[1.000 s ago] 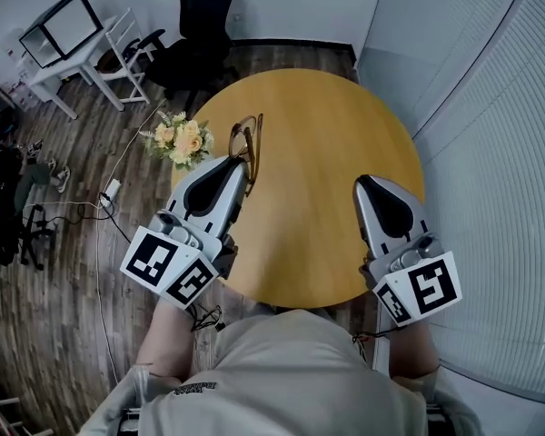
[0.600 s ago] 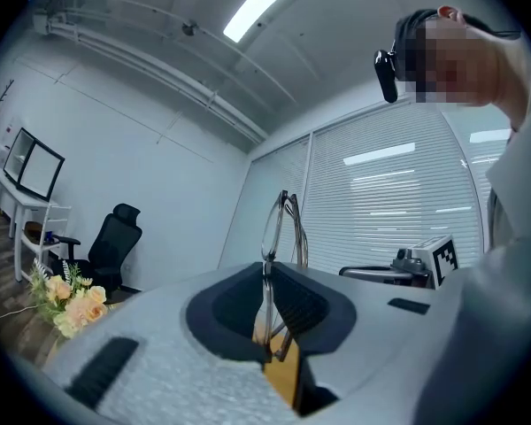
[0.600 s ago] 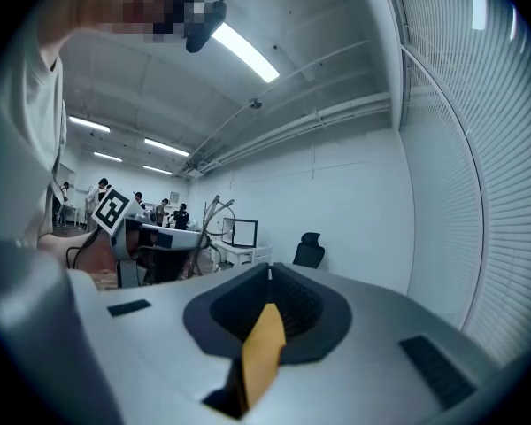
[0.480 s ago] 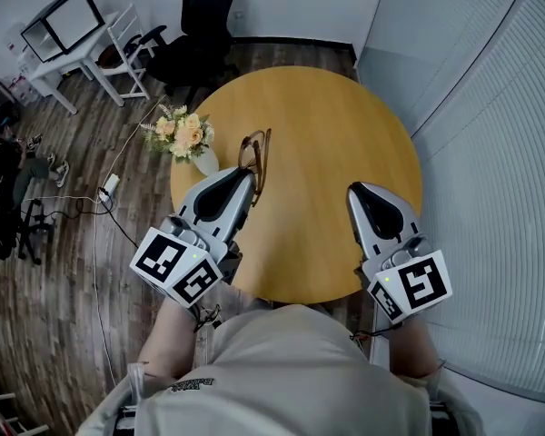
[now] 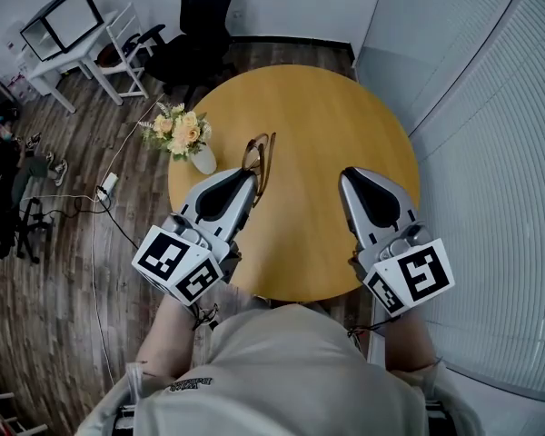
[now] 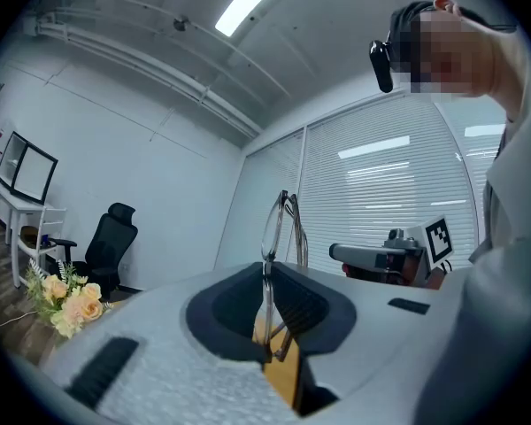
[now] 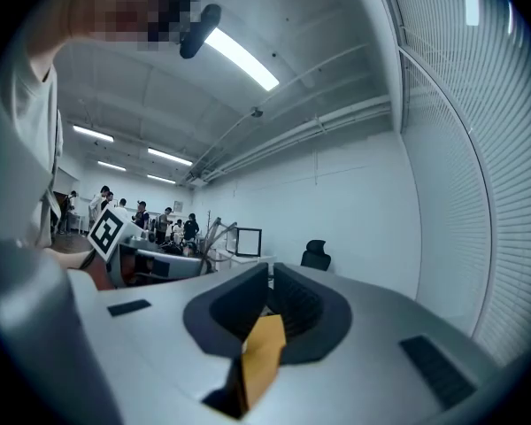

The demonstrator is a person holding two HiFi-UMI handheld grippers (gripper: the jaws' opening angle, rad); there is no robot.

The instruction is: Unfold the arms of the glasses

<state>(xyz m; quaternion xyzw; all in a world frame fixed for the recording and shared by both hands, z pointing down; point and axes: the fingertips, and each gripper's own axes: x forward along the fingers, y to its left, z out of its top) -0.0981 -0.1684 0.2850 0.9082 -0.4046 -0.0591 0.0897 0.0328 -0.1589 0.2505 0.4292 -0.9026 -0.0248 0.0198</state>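
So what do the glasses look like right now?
The glasses have a thin brownish frame and clear lenses. Their arms are folded in behind the lenses. They stand on edge, sticking forward out of the left tool, whose jaws are shut on one end of the frame. They are over the round yellow table, near its left side. Whether they touch the table cannot be seen. Nothing else touches them.

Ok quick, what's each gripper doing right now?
Left gripper: closed on the glasses.
Right gripper: closed, nothing in it.
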